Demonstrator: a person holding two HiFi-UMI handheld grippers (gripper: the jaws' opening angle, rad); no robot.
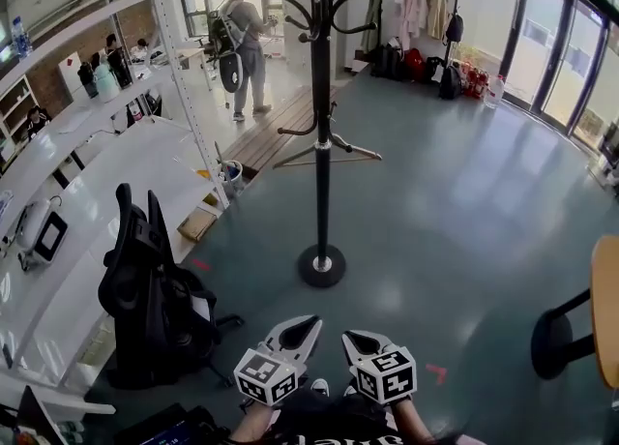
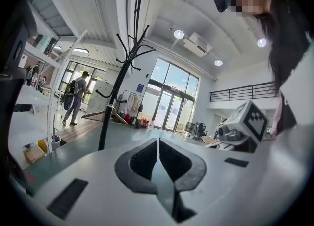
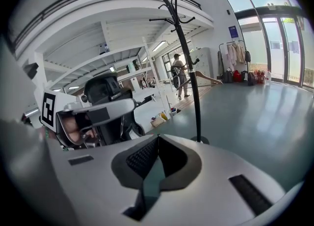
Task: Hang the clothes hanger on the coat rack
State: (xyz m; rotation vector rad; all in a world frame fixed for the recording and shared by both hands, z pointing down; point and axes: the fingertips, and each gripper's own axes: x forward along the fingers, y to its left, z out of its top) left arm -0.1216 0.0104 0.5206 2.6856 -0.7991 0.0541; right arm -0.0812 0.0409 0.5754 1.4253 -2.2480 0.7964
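The black coat rack [image 1: 321,114] stands on its round base in the middle of the grey floor. A wooden clothes hanger [image 1: 327,152] hangs from one of its low hooks, level, about halfway up the pole. Both grippers are held low near the person's body, well short of the rack. The left gripper [image 1: 311,322] and the right gripper [image 1: 350,339] are shut, with nothing between their jaws. The left gripper view shows the rack [image 2: 117,90] and hanger [image 2: 99,113] far off beyond the left gripper [image 2: 158,140]. In the right gripper view the rack [image 3: 189,68] rises behind the right gripper [image 3: 158,137].
A black office chair [image 1: 145,279] stands close on the left beside long white desks [image 1: 87,201]. A round wooden table [image 1: 606,308] with a black foot is at the right edge. A person with a backpack [image 1: 242,46] stands far back, near a clothes rail [image 1: 426,8].
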